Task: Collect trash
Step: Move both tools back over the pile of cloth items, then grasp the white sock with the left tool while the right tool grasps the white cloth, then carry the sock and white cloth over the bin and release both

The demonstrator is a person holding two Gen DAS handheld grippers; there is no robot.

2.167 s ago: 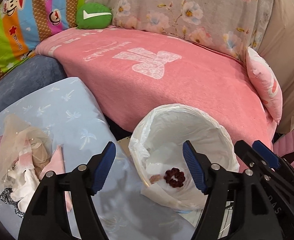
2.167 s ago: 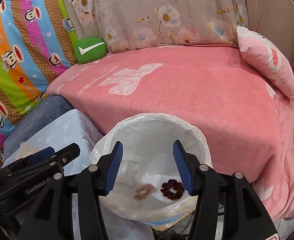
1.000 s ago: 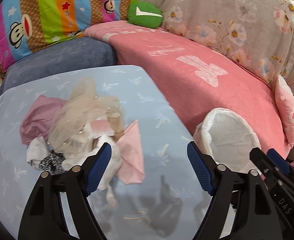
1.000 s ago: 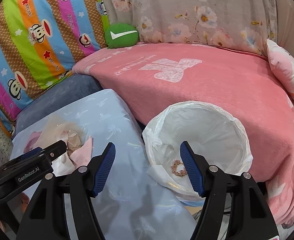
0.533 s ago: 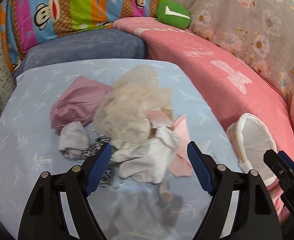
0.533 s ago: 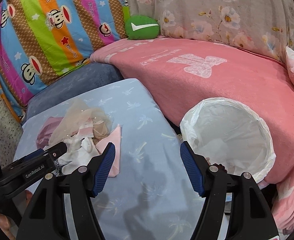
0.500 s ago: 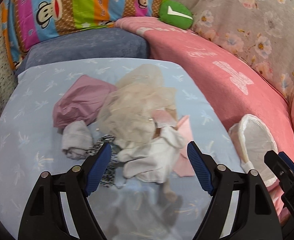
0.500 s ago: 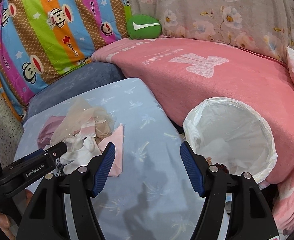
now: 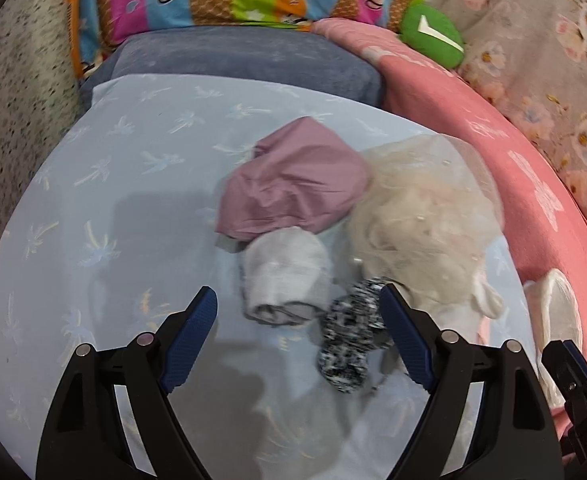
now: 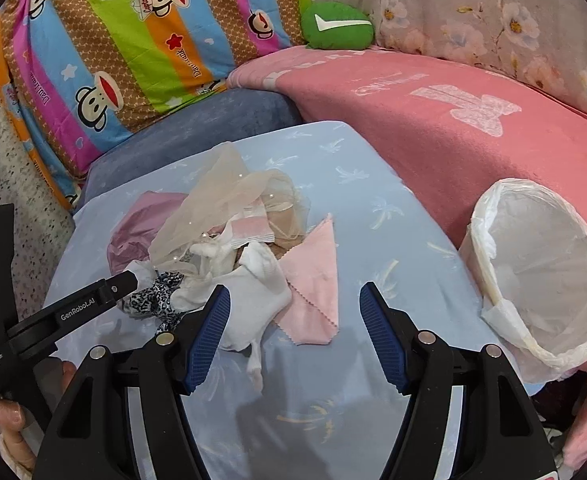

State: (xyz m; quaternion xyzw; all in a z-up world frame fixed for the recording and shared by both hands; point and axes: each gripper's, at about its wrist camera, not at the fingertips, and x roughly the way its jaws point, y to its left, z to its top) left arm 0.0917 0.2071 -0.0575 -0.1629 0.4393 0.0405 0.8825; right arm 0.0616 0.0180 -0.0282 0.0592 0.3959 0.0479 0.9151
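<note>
Heap of trash [image 9: 357,232] lying on a pale blue worktop [image 9: 125,208] printed with palm trees. The heap comprises a crumpled mauve piece [image 9: 293,188], a rolled grey sock [image 9: 285,276], a black-and-white speckled scrunchie [image 9: 349,344], a mass of cream netting [image 9: 425,224], a white sock [image 10: 253,292] and a flat pink cloth [image 10: 317,284] with a zigzag edge (the last two are clearest in the right wrist view).

The left tool [image 9: 297,320] points down at the near edge of the heap; its jaws are opening and stand wide, with the grey sock and the scrunchie in the gap between the blue pads, neither pressed. The right tool [image 10: 293,328] hangs wide apart over the worktop, its left pad just beside the white sock, and grips nothing.

A bin [image 10: 541,280] lined with a white bag stands past the right edge of the worktop, against a pink blanket [image 10: 453,128]. Behind are a blue-grey cushion [image 9: 245,56], a striped monkey-print cover [image 10: 125,48], a green pillow [image 10: 337,26] and a flowered cloth [image 10: 493,12].
</note>
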